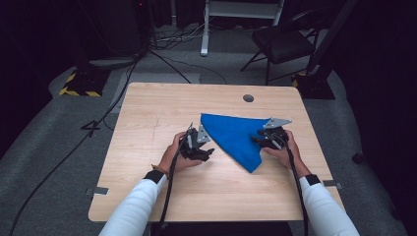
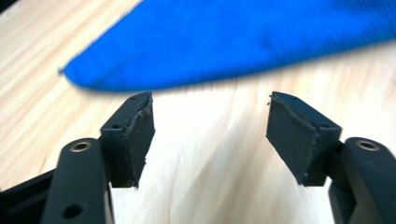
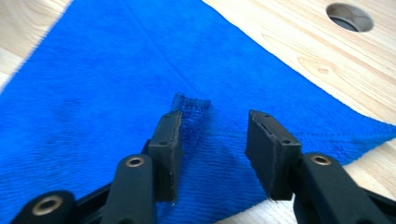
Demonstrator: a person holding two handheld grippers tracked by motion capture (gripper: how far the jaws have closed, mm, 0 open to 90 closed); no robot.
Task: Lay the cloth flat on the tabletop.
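1. I see a blue terry cloth folded into a triangle (image 1: 235, 137) lying flat on the light wooden table (image 1: 147, 113), right of the middle, its long point aimed toward my side.
2. My left gripper (image 1: 205, 153) sits just off the cloth's left edge, low over bare wood. In the left gripper view its jaws stand spread with nothing between them, only table showing in the gap; the cloth (image 2: 243, 42) lies just past the tips, apart from them.
3. My right gripper (image 1: 259, 141) is at the cloth's right corner. In the right gripper view its jaws stand apart over the cloth (image 3: 107, 79), and a small raised fold of blue fabric (image 3: 190, 116) rests against the inner face of one pad; the other pad is clear of it, so nothing is pinched.
4. A round grommet hole (image 1: 248, 98) sits in the table beyond the cloth, well apart from it.
5. A black folding chair (image 1: 282, 42) stands on the grey floor behind the table.
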